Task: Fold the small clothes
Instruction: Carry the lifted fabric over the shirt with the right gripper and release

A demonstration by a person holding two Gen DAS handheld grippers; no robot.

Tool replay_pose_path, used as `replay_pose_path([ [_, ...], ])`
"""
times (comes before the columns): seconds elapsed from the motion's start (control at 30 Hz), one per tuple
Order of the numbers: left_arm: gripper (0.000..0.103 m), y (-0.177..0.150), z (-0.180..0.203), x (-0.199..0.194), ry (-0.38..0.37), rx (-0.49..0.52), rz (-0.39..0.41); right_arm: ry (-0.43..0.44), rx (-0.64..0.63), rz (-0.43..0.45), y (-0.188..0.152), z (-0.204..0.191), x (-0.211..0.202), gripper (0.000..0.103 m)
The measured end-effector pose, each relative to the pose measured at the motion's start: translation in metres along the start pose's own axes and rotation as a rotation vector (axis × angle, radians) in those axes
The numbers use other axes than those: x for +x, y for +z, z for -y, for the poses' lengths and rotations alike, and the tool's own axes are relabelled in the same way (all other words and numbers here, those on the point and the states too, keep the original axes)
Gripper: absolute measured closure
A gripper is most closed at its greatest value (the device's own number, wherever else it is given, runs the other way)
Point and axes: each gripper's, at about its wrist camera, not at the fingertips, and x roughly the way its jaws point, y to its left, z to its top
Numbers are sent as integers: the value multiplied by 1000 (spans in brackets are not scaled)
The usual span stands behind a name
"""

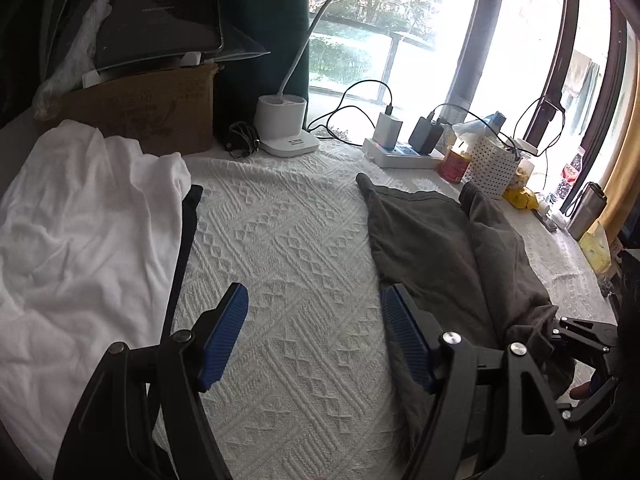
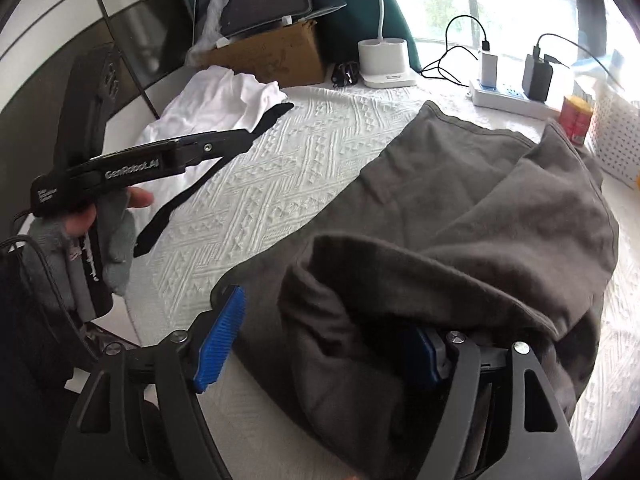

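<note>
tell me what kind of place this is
Probably a room at home, at a table by a big window. Clothes lie on a white textured cloth, and a desk lamp, a power strip with chargers and a cardboard box stand along the back.

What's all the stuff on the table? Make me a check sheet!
Surface: white patterned cloth covers the table.
Job's things: grey garment lies rumpled; white garment lies crumpled over a black garment.
Clutter: cardboard box, desk lamp, red can, white dotted basket.
Grippers: left gripper open over bare cloth; right gripper open, a grey fold draped over one finger.
Cables: black cables run to chargers on a power strip.
Surroundings: bright window behind.
</note>
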Motion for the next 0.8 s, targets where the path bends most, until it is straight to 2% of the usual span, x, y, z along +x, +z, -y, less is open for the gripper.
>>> replay_pose_path([
  [0.07, 32, 4, 11, 1, -12, 20, -1, 1, 15, 18, -7, 6, -10, 26],
  [0.17, 32, 13, 26, 2, -72, 23, -3, 3, 54, 57, -19, 17, -30, 26],
  [0.4, 32, 39, 80, 7, -86, 96, 2, -75, 144, 176, -37, 59, -86, 26],
  [0.6, 32, 54, 149, 23, -147, 206, -40, -230, 254, 230, -61, 115, -116, 26],
  [0.8, 32, 54, 210, 52, -142, 332, -118, -482, 388, 218, -86, 172, -131, 26],
])
